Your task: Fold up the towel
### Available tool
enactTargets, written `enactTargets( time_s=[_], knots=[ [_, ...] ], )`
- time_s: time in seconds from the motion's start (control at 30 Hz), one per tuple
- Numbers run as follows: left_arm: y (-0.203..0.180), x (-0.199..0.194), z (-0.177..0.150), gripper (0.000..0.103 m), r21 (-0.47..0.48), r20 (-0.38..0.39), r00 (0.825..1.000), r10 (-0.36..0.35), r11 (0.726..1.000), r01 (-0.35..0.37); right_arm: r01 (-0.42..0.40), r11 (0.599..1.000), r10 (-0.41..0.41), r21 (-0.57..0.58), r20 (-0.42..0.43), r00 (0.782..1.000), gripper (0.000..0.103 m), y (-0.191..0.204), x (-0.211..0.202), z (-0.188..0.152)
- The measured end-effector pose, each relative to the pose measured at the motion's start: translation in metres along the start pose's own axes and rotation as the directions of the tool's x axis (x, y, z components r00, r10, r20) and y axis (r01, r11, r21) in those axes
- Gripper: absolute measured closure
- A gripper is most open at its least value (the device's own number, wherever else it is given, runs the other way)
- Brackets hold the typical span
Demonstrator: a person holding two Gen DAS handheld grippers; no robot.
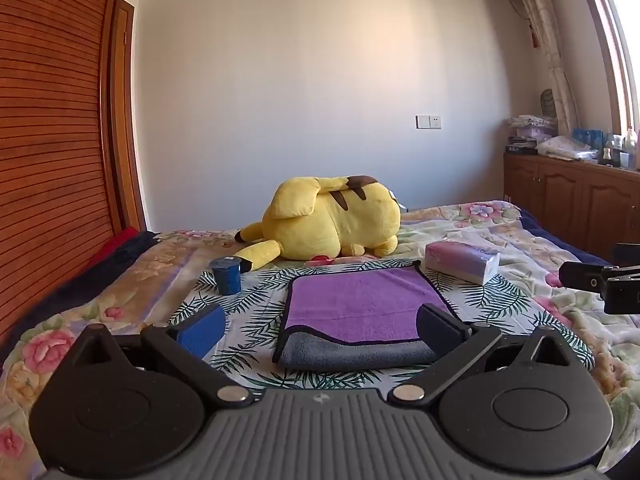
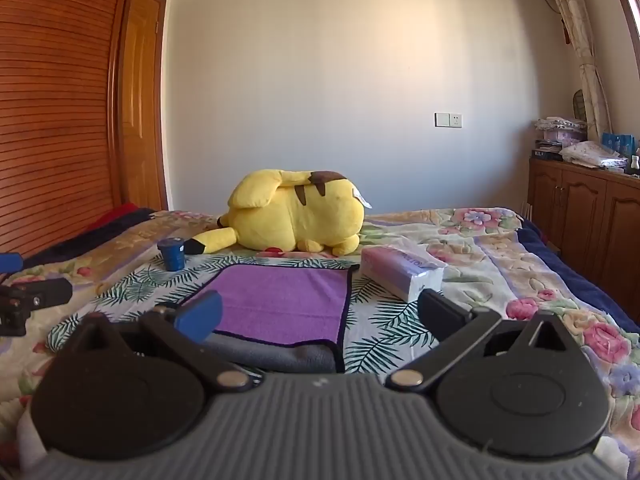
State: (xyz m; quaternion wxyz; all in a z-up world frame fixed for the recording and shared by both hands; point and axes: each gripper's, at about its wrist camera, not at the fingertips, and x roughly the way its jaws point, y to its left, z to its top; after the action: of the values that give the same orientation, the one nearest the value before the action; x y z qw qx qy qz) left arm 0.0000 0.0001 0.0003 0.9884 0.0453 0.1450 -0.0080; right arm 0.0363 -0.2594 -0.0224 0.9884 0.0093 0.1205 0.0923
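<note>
A purple towel (image 1: 360, 304) with a dark border lies flat on the leaf-print cloth on the bed, its grey underside folded up along the near edge (image 1: 352, 354). My left gripper (image 1: 320, 326) is open and empty, just before the towel's near edge. In the right wrist view the towel (image 2: 280, 300) lies ahead and left. My right gripper (image 2: 320, 312) is open and empty, over the towel's near right corner. The right gripper also shows at the right edge of the left wrist view (image 1: 600, 280).
A yellow plush toy (image 1: 332, 220) lies beyond the towel. A blue cup (image 1: 227, 276) stands at the far left of the cloth, a tissue pack (image 1: 460, 260) at the far right. A wooden wardrobe (image 1: 52, 140) is on the left, cabinets (image 1: 572, 196) on the right.
</note>
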Motion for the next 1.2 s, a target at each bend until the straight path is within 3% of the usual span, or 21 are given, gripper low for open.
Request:
enactTargets(
  time_s=[1.2],
  knots=[
    [0.0055, -0.0026, 0.0015, 0.016, -0.001, 0.005, 1.000, 0.005, 1.000, -0.005, 0.001, 1.000, -0.001, -0.004, 0.013, 1.000, 0.000, -0.0001, -0.0011, 0.0005]
  ],
)
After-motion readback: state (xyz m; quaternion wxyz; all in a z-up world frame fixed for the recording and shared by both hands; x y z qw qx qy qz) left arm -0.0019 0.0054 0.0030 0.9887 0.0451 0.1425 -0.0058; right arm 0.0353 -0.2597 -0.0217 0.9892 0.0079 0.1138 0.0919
